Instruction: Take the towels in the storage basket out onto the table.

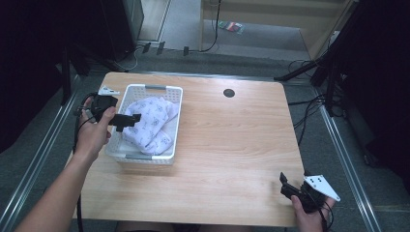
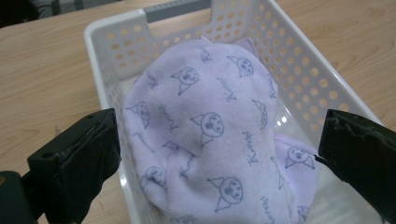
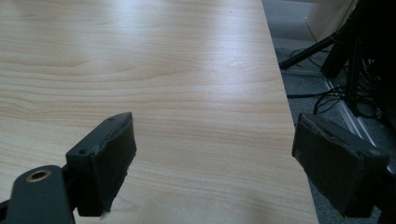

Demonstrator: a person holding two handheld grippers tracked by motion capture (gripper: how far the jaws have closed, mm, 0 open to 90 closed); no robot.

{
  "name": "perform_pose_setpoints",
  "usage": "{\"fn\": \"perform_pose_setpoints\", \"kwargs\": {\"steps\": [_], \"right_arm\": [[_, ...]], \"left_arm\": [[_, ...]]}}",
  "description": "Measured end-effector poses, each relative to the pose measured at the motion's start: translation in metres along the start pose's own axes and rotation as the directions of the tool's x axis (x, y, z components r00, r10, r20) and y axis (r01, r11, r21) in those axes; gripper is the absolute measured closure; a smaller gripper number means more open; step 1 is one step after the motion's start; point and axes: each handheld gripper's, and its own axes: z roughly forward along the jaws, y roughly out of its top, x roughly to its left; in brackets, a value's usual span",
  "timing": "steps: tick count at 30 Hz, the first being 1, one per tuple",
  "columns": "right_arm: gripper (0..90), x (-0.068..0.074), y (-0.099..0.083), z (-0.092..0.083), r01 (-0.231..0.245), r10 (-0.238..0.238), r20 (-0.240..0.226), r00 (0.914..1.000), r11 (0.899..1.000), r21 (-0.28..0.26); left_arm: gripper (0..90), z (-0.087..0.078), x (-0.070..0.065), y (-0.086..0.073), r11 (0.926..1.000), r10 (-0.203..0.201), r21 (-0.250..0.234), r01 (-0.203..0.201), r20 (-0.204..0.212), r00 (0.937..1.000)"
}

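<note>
A white perforated basket [image 1: 176, 121] stands on the left part of the wooden table [image 1: 232, 140]. In it lies a bunched lilac cloth [image 1: 153, 122] printed with small cartoon faces. My left gripper [image 1: 129, 120] hovers over the basket's left rim and points right at the cloth. In the left gripper view its jaws stand wide open on either side of the cloth [image 2: 205, 116], above the basket [image 2: 107, 28], and hold nothing. My right gripper [image 1: 286, 186] rests at the table's front right corner. The right gripper [image 3: 212, 140] is open over bare wood.
A black cable hole [image 1: 229, 93] sits near the table's far edge. The table's right edge [image 3: 280, 93] runs close to the right gripper. Beyond it, cables and dark stands [image 1: 329, 82] crowd the floor. Metal rails [image 1: 43, 150] flank the table.
</note>
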Motion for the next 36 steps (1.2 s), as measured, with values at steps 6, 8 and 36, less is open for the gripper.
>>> {"fn": "perform_pose_setpoints", "kwargs": {"steps": [6,8,36], "right_arm": [[13.6,0.0,0.0,0.0,0.0,0.0,0.0,1.0,1.0,0.0],[13.6,0.0,0.0,0.0,0.0,0.0,0.0,1.0,1.0,0.0],[13.6,0.0,0.0,0.0,0.0,0.0,-0.003,1.0,1.0,-0.003]], "left_arm": [[0.0,0.022,-0.003,0.006,0.9987,0.01,0.049,-0.01,0.005,0.9999],[0.0,0.032,-0.004,0.008,0.9973,0.002,0.074,-0.003,0.01,0.9999],[0.3,0.1,-0.006,-0.009,0.9504,0.006,0.311,0.001,-0.02,0.9998]]}}
